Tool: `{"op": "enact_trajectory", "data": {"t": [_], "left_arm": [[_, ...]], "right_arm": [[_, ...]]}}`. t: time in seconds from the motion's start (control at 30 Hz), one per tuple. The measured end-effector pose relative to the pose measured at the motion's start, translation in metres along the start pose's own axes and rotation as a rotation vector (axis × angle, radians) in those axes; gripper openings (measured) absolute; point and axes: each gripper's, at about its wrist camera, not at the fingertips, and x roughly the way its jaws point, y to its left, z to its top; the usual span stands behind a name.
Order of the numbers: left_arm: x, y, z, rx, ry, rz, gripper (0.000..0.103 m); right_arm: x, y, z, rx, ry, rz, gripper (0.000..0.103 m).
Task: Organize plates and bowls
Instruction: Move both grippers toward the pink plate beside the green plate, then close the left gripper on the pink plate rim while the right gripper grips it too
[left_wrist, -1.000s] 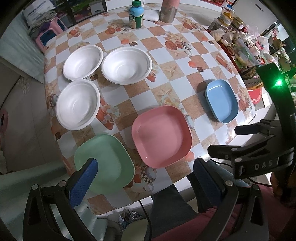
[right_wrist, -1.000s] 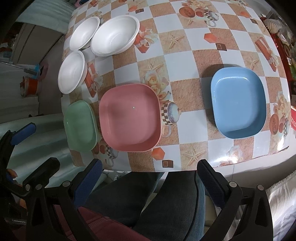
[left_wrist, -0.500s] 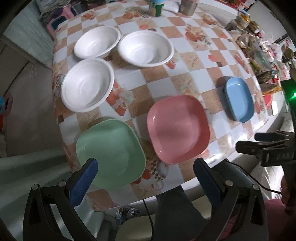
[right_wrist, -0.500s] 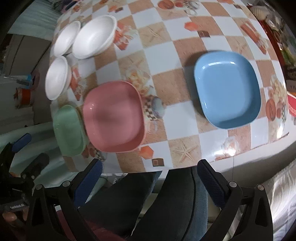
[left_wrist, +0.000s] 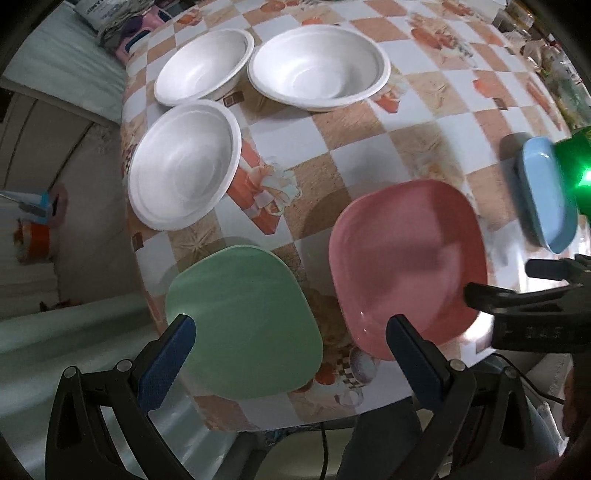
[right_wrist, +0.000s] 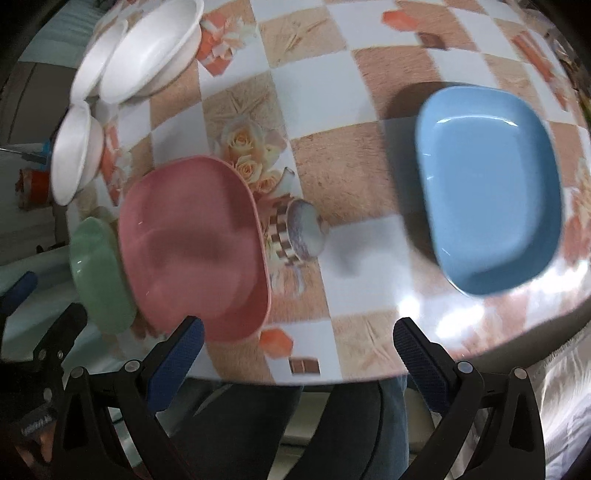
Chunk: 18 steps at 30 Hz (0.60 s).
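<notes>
Left wrist view: the left gripper (left_wrist: 290, 345) hovers over the near edge of a table covered in a glossy checked cloth (left_wrist: 354, 147) of white and orange-brown squares with printed pictures. Its two blue-padded fingers are spread wide and hold nothing. Between and just past them lies a square, rounded-corner green plastic plate (left_wrist: 242, 321), close to the table's near edge. Just to its right, not touching, lies a square pink plastic plate (left_wrist: 406, 262). At the far right edge sits a rectangular light blue plastic dish (left_wrist: 546, 195), partly hidden by the other tool's body with its green light. Farther back are three white foam bowls: a near-left bowl (left_wrist: 184, 166), a far-left bowl (left_wrist: 205, 66) and a larger far-right bowl (left_wrist: 319, 66), clustered close together.

Right wrist view: the right gripper (right_wrist: 295, 350) hangs above the near table edge, its blue-padded fingers likewise wide apart and empty. The light blue dish (right_wrist: 487, 188) lies ahead to the right, well apart from the pink plate (right_wrist: 194, 247) at left. The green plate (right_wrist: 98, 273) sits just left of the pink one; whether they touch I cannot tell. The white bowls crowd the far left corner. The picture is somewhat blurred. Below the table, a seated person's dark trouser legs (right_wrist: 258, 435) show.
</notes>
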Motion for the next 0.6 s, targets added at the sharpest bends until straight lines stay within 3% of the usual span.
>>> {"op": "enact_trajectory", "data": {"t": [0.1,0.3,0.6], "left_arm": [[0.007,-0.002,0.002,-0.012,0.014,0.018,0.103],[0.025,-0.019,0.012,-0.025,0.027,0.018,0.103],[0.048,-0.047,0.025,-0.060,0.036,-0.029,0.103]], "right_arm": [[0.018,0.011,0.010,-0.035,0.000,-0.022,0.103],[0.029,0.014,0.021,-0.102,-0.061,-0.163,0.103],[0.015,-0.028,0.027,-0.068,-0.069,-0.194,0.103]]}}
